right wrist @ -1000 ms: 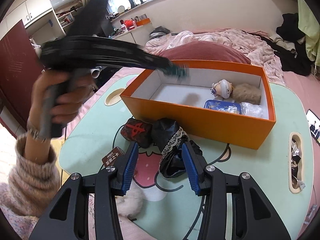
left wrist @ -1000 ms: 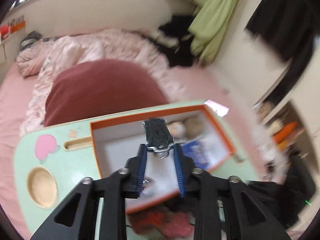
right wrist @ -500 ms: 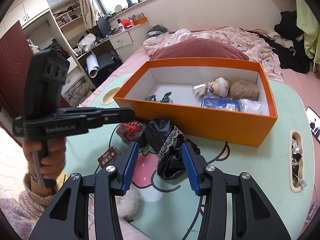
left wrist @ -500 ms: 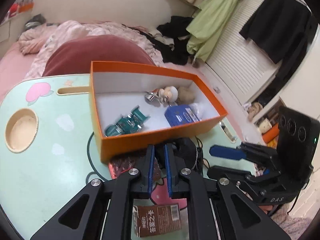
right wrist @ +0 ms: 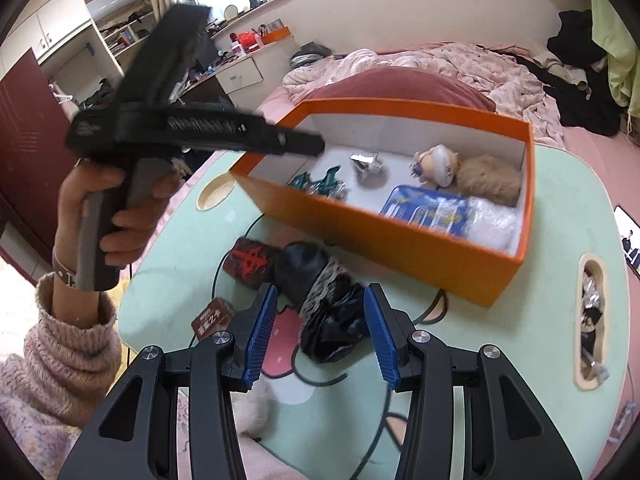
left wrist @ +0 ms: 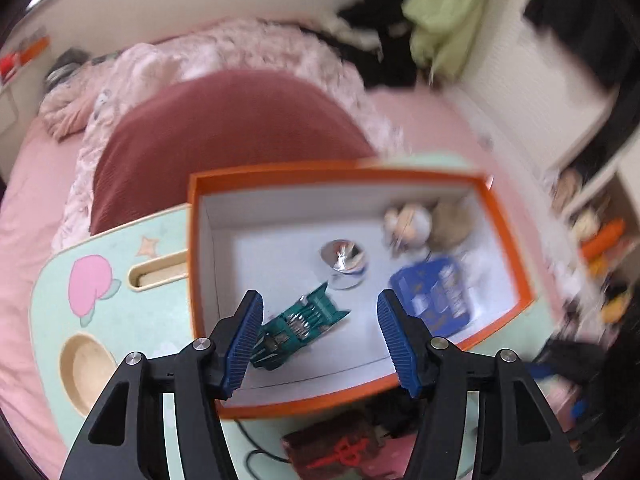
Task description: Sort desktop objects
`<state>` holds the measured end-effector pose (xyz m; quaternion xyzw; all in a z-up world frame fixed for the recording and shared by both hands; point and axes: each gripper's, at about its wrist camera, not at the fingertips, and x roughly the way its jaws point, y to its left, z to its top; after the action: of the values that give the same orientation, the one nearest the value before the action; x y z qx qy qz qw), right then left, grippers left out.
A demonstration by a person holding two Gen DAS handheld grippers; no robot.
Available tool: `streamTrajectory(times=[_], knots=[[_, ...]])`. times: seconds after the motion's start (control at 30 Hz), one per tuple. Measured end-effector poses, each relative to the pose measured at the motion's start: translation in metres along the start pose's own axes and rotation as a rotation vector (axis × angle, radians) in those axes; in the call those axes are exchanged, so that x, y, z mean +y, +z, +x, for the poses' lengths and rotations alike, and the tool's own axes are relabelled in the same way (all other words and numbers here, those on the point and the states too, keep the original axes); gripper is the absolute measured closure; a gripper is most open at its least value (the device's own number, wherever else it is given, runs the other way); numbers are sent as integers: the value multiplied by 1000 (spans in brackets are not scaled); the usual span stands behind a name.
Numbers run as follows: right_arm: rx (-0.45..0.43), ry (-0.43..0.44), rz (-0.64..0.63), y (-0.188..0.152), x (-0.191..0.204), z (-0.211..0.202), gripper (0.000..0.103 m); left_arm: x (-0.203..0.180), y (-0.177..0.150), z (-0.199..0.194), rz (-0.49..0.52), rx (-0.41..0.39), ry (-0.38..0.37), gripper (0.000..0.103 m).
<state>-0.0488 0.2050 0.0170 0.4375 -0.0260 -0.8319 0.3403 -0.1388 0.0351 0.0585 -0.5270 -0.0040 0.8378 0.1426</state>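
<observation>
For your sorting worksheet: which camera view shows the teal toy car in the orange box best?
The left wrist view: the teal toy car lies whole on the orange box floor, though slightly blurred. The right wrist view shows only its top above the box's near wall.

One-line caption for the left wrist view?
Open left gripper above the orange cardboard box, jaws just opened, nothing between them, teal toy car lying inside.

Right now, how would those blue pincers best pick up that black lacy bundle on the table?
Grip the black bundle across its lace-trimmed middle, coming down from above. It lies lengthwise between the open fingers of the right gripper, so its narrow width probably fits them, and the soft folds should bunch under the pads.
</observation>
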Motion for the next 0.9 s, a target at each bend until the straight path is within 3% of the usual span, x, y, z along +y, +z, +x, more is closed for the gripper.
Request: streamTrajectory(times=[0.07,0.1,0.2,0.3,0.43,0.53,0.7,0.9], knots=[[-7,8,20,10,-5,-3,57,-5,1,9,69,57,69,65],[-10,16,24,14,-6,-4,57,-7,1,11,93,81,92,67],[-21,30,28,30,-8,-7,56,-5,4,12,144,123,94,67],[-27,40,30,46,-9,-9,56,-6,6,19,248,147,149,67],[-32,43,35,62,-12,-10,56,-2,19,23,315,176,131,68],[-32,36,42,71,-16,-8,57,7,29,23,287,191,20,68],[-11,-8,151,66,-48,5,56,5,9,18,319,200,99,68],[13,14,178,83,-71,30,58,23,-16,-6,211,107,-25,67]])
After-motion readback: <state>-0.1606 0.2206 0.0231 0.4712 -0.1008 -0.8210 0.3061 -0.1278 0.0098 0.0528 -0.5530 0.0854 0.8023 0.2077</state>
